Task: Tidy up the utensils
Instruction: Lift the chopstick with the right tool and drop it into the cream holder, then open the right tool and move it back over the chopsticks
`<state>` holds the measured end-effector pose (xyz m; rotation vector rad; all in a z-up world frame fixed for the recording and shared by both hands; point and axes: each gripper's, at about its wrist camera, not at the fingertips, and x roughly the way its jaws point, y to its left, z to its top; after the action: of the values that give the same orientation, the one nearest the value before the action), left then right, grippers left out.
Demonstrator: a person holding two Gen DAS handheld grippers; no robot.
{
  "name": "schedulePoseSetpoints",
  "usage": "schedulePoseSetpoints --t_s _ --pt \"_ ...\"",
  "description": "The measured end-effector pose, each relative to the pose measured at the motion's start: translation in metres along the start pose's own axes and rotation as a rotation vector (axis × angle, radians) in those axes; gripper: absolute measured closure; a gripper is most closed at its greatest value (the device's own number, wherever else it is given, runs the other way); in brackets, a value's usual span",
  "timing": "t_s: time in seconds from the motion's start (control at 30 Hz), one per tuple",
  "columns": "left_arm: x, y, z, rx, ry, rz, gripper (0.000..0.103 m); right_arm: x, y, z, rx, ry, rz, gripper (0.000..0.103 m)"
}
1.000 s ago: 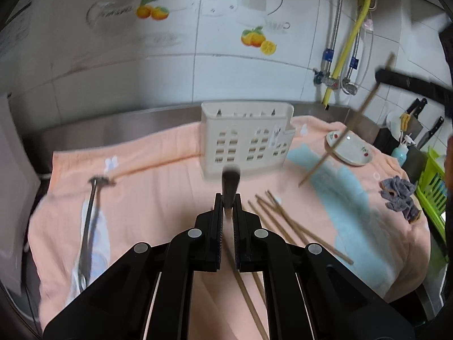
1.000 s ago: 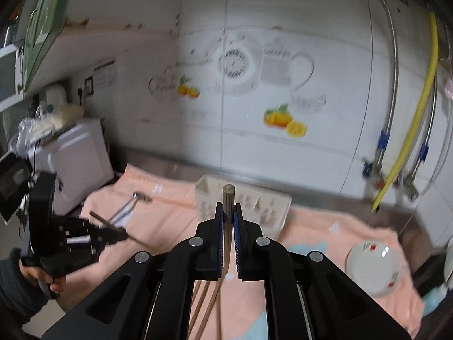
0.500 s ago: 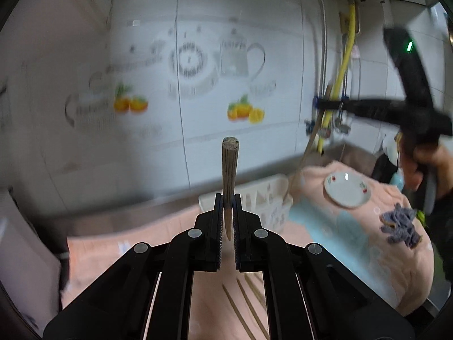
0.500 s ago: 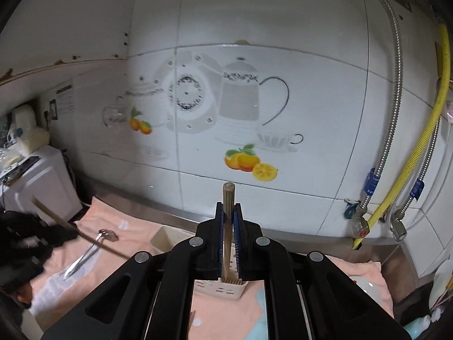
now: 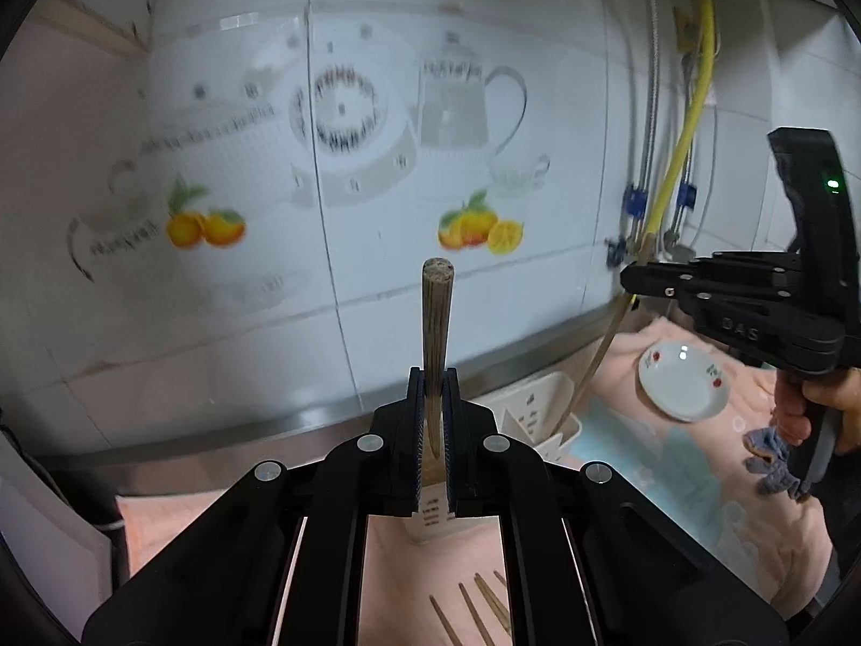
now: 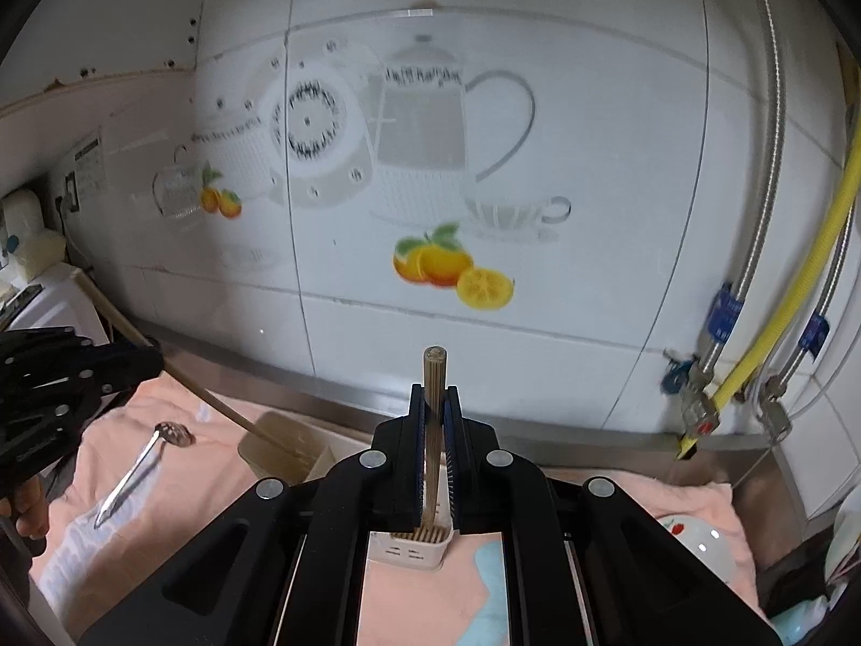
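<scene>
Left wrist view: left gripper (image 5: 433, 420) is clamped on a chopstick (image 5: 437, 323), tip above the white utensil holder (image 5: 543, 420); a rim strike is risked.
Right wrist view: right gripper (image 6: 433, 452) is clamped on its chopstick (image 6: 433, 404), lower end in the holder (image 6: 411, 548); tipping is risked if pushed sideways.

Two wooden chopsticks (image 5: 437, 334) (image 6: 433, 420) held tilted, lower tips over the white slotted caddy (image 6: 411, 548); more lie on the cloth (image 5: 473, 616)

Left wrist cam sits behind its claw, aimed past the tips at the tiled wall (image 5: 376, 188), close in, white holder (image 5: 543, 420) just beyond the fingers. Right wrist cam: same setup, nearer the wall. Shared: teapot-and-orange tile print, holder, peach cloth (image 6: 177, 484), and each cam sees the other claw at its edge.
</scene>
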<state>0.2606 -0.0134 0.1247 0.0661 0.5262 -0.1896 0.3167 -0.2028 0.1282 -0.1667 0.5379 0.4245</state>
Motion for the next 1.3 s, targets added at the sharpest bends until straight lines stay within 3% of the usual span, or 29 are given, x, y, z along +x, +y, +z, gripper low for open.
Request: schedulePoseSetpoints --t_s 0.3,0.6,0.67,0.77,0.93,1.3 --pt "0.045 0.012 -0.021 -0.046 0.106 -0.005 0.097 0.019 -0.001 -0.02 0.01 0.055 0.007 0.096" --pt "0.057 0.018 -0.032 -0.064 0.148 0.004 0.097 0.016 -0.003 -0.027 0.022 0.058 -0.004 0.094" --pt "0.054 0.018 -0.032 -0.062 0.142 0.009 0.096 0.01 -0.004 -0.028 0.021 0.048 -0.011 0.084" --pt "0.048 0.018 -0.032 -0.063 0.134 0.012 0.093 0.0 -0.005 -0.03 0.022 0.03 -0.02 0.08" --pt "0.029 0.019 -0.032 -0.076 0.1 0.021 0.075 -0.025 0.001 -0.041 0.008 -0.002 -0.018 0.067" --pt "-0.024 0.01 -0.074 -0.094 0.072 0.013 0.068 -0.062 0.042 -0.123 -0.018 0.04 0.056 0.066"
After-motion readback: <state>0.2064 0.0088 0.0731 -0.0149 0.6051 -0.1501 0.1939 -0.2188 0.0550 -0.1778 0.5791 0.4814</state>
